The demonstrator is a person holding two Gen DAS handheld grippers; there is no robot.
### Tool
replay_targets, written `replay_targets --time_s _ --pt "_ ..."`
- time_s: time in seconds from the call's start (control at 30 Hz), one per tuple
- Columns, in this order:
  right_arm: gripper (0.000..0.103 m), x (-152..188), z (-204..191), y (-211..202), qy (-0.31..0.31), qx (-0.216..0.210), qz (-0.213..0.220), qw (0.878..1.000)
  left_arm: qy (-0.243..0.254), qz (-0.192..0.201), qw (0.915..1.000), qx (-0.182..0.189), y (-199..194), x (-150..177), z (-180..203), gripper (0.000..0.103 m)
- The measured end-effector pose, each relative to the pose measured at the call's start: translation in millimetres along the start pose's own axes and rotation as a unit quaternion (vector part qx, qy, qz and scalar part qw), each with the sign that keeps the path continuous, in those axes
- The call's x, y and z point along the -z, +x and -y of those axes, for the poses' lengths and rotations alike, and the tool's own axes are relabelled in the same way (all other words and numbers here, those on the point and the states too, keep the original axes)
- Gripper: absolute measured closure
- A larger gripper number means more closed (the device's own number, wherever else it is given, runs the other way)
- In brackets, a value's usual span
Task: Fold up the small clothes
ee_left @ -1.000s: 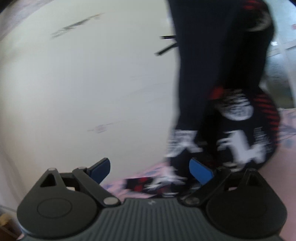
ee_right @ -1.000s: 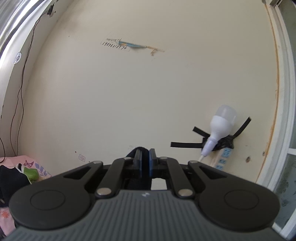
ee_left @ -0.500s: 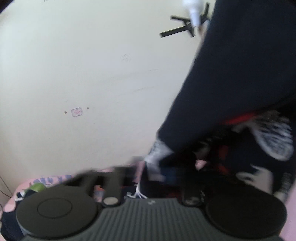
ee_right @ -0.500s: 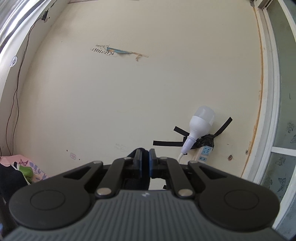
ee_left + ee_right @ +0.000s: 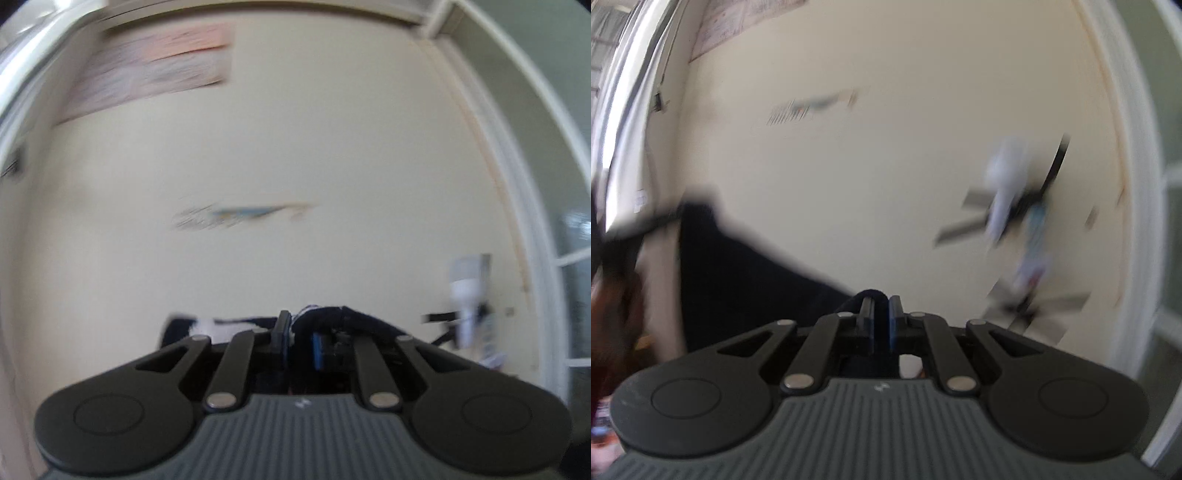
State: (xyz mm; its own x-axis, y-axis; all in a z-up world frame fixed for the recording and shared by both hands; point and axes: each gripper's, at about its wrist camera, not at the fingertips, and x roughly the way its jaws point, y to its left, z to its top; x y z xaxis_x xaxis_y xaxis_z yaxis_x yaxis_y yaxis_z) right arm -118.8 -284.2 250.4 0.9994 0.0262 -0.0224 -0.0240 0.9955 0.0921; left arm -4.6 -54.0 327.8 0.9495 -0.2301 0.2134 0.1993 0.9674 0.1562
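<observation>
Since a second ago the left gripper [image 5: 297, 338] has gone from spread wide beside the hanging garment to pinched on it, and its view has swung from the cloth up onto the cream wall [image 5: 295, 147].

In the left wrist view, the dark garment [image 5: 347, 319], with a scrap of white print, bunches between and over the blue pads, which press on it. A blurred poster [image 5: 151, 62] hangs high on the wall, and a white bulb [image 5: 467, 295] sits at the right beside the window frame [image 5: 535, 221].

In the right wrist view, the right gripper [image 5: 881, 317] has its pads nearly together, pinching a dark fold of the garment [image 5: 738, 280], which stretches away to the left. The bulb [image 5: 1004, 192] and its black tape are smeared by motion.
</observation>
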Motion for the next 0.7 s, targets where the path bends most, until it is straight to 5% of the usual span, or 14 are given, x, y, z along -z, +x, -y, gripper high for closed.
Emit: replay_targets --time_s 0.17,0.23,0.27,0.3,0.37,0.43,0.53,0.7 --pt "0.09 70 -25 -8 -0.01 -0.066 -0.088 0.994 0.037 -0.037 0.9889 0.139 25 24 98 0.092" --pt "0.086 90 -28 -17 -0.031 -0.054 -0.106 0.992 0.069 -0.1 0.9653 0.231 33 57 143 0.078" --pt "0.072 98 -26 -21 -0.044 -0.032 -0.111 0.992 0.097 -0.147 0.9449 0.276 37 79 166 0.051" --pt "0.064 105 -23 -26 -0.059 -0.006 -0.114 0.992 0.122 -0.186 0.9244 0.31 40 98 185 0.041" --pt "0.053 115 -14 -35 -0.081 0.052 -0.115 0.989 0.176 -0.245 0.8871 0.349 27 152 212 0.04" --pt "0.053 123 -5 -43 -0.094 0.093 -0.118 0.984 0.217 -0.269 0.8727 0.345 21 191 214 0.041" --pt "0.053 127 10 -51 -0.088 0.124 -0.112 0.982 0.198 -0.278 0.8832 0.322 26 200 181 0.04" --pt "0.053 127 16 -18 -0.076 0.094 -0.109 0.987 0.125 -0.277 0.9286 0.213 42 169 95 0.022"
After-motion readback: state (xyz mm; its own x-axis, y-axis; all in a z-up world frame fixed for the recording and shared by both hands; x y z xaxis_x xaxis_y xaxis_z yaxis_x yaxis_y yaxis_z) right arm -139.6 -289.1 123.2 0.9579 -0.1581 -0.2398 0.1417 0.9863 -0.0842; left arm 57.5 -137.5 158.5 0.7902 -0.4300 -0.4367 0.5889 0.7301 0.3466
